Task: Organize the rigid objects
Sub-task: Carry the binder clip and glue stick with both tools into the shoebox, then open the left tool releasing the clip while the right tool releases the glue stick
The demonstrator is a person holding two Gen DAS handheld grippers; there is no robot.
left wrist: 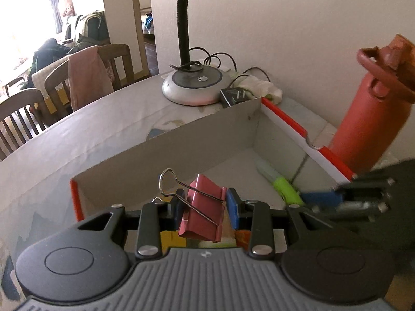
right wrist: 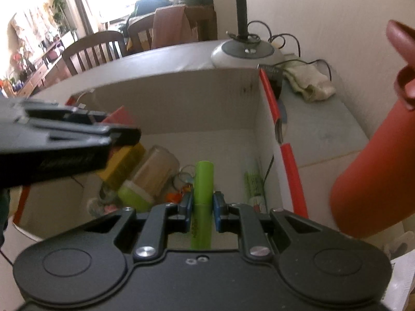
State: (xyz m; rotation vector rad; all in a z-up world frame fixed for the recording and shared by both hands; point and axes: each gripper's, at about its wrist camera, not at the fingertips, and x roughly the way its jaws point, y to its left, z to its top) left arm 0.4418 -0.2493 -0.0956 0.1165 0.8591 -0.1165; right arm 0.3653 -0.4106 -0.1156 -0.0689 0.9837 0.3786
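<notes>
Left tool [left wrist: 202, 204] clamps a pink binder clip [left wrist: 201, 215] at lower centre; right tool [right wrist: 203, 207] grips a green highlighter [right wrist: 203, 189], both above the box [left wrist: 166, 150].

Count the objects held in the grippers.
2: a pink binder clip in the left gripper, a green highlighter in the right gripper, both above the box.

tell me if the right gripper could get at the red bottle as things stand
Probably not yet: the right gripper is shut on the green highlighter over the box. The red bottle stands outside, beyond the box wall, nothing blocking it.
</notes>
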